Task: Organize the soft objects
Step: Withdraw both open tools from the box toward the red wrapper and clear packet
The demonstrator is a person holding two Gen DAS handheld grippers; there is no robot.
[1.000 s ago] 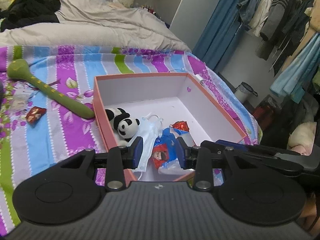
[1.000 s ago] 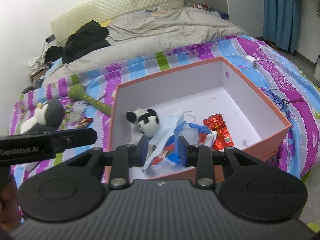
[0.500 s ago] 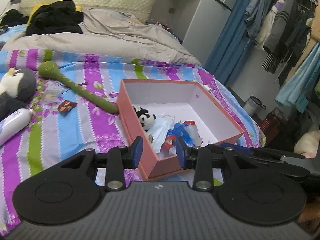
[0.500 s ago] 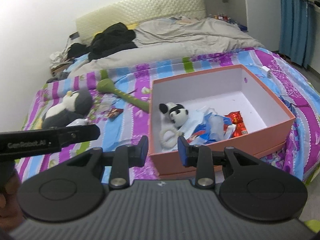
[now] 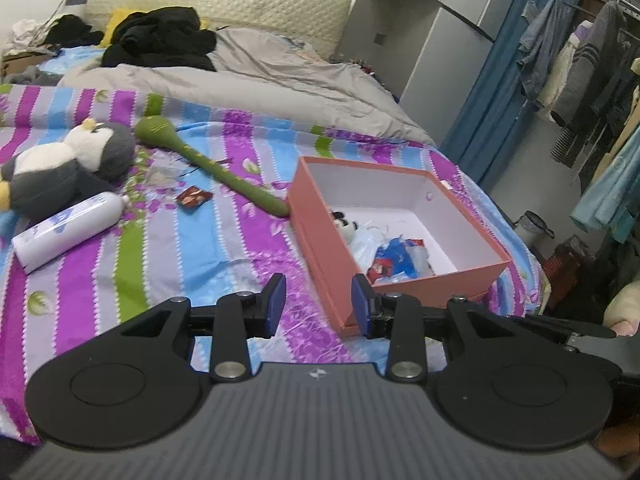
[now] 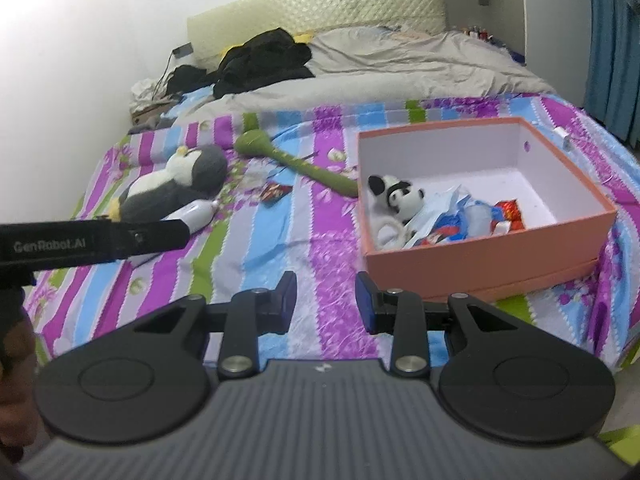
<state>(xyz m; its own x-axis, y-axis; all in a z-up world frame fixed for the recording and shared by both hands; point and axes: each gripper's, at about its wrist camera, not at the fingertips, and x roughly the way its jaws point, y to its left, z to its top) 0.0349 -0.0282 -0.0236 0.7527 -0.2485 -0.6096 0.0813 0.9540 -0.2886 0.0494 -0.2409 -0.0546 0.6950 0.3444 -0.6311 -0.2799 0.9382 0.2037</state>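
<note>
An orange box (image 5: 332, 248) (image 6: 480, 256) stands on the striped bedspread. Inside lie a panda plush (image 6: 394, 196) (image 5: 344, 224), a pale blue face mask (image 6: 436, 208) and red and blue wrappers (image 5: 394, 260). To its left on the bed lie a grey penguin plush (image 5: 60, 164) (image 6: 176, 184), a green plush stick (image 5: 216, 168) (image 6: 296, 162), a white bottle (image 5: 66, 230) and a small red packet (image 5: 193, 198). My left gripper (image 5: 318, 300) is open and empty, short of the box's near corner. My right gripper (image 6: 326, 298) is open and empty, left of the box's front.
A grey quilt (image 5: 256, 76) and black clothes (image 5: 160, 40) cover the far half of the bed. Hanging clothes (image 5: 580, 64) and a blue curtain (image 5: 492, 120) stand to the right. The left gripper's body (image 6: 88, 240) crosses the right wrist view's left side.
Both grippers have drawn back from over the box, which looks smaller and farther off. The penguin plush and the bottle have come into view. The jaws have kept the same gap.
</note>
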